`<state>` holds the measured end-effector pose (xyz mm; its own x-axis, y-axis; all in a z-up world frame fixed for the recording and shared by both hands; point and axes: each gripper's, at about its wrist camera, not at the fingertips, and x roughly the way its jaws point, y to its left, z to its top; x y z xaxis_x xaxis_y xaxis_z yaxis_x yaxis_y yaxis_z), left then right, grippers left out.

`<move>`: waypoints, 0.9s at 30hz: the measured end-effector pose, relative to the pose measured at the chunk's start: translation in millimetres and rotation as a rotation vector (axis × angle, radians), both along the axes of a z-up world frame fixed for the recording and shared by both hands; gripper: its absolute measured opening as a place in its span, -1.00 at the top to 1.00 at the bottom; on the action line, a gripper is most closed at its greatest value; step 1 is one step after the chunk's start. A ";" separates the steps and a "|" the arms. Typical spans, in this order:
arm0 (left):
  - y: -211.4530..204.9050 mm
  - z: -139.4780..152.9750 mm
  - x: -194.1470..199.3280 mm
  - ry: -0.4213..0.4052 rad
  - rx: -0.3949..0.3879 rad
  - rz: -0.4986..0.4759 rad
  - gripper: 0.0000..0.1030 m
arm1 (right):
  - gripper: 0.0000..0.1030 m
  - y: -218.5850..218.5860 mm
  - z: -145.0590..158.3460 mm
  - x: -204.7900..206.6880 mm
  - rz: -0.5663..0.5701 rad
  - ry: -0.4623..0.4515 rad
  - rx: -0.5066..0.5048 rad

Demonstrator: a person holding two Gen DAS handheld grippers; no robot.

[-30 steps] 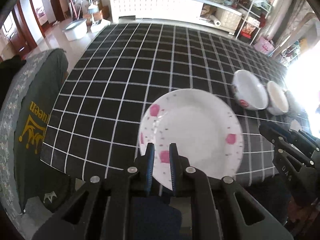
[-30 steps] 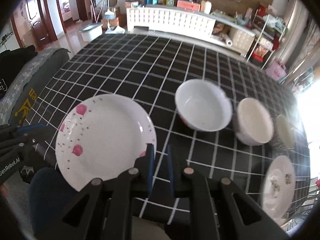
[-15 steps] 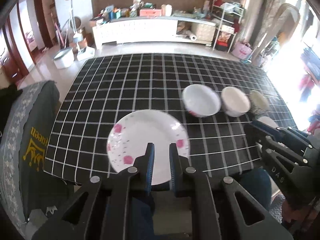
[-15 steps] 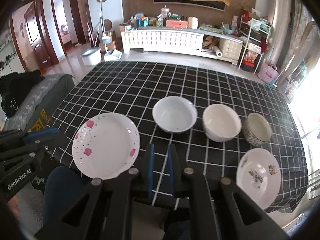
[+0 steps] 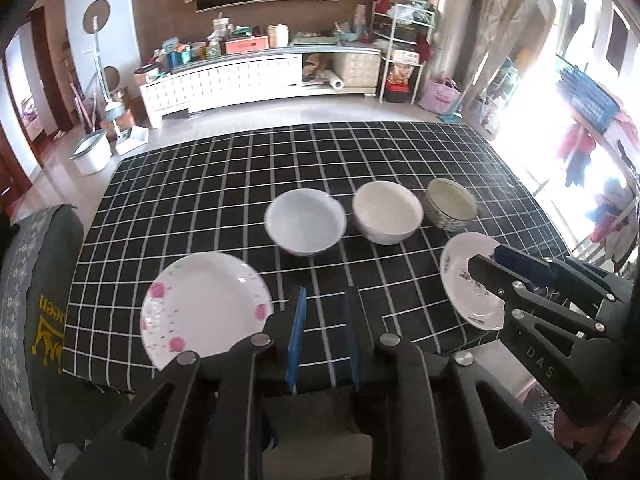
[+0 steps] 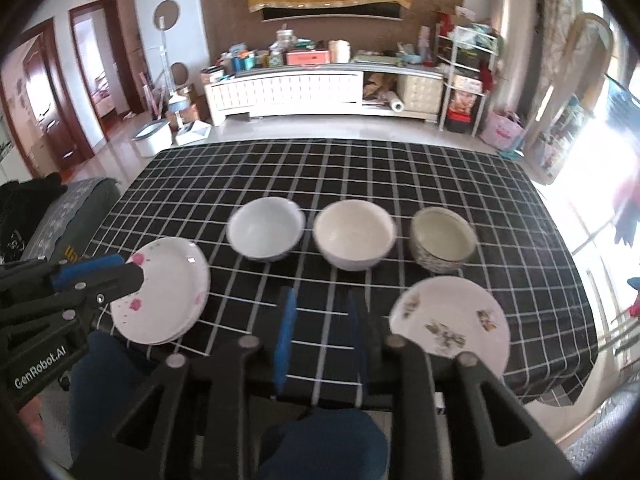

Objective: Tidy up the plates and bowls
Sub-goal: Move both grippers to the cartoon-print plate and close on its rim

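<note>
Left to right across the black-and-white checked tablecloth [image 6: 400, 168]: pink-flowered plate [image 6: 168, 292] at near-left edge, w/ part of its rim seeming to overhang the table's near side in the left wrist view; then three bowls in a row, white bowl [image 6: 266, 234], cream bowl [image 6: 354, 240], patterned bowl [image 6: 442, 244]; then brown-flowered plate [image 6: 452, 320] at near-right.

Left gripper [image 5: 322, 320] hangs above the near edge, jaws just eased apart, gap narrow, nothing between them. Right gripper [image 6: 322, 324] likewise has just been opening, wider gap, empty.

Risks, as judged: the pink plate sits close to the drop, so a nudge could tip it to the floor. Glazed rims are thin and slick; a shallow pinch may slip. Bowls stand near each other, so a wide approach could knock a neighbour. Both tools close together: they may collide.
</note>
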<state>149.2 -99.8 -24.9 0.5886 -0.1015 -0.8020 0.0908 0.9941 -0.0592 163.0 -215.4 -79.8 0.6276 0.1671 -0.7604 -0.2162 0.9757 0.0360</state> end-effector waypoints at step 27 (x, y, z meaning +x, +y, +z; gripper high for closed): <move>-146.0 -93.1 69.0 0.250 -0.009 -0.193 0.53 | 0.33 -173.9 -77.7 26.2 -0.238 0.196 -0.009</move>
<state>218.1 -245.9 -118.1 0.3426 -0.1998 -0.9180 0.2596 0.9592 -0.1119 189.2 -389.3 -157.5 0.4895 0.0256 -0.8716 0.0285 0.9986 0.0454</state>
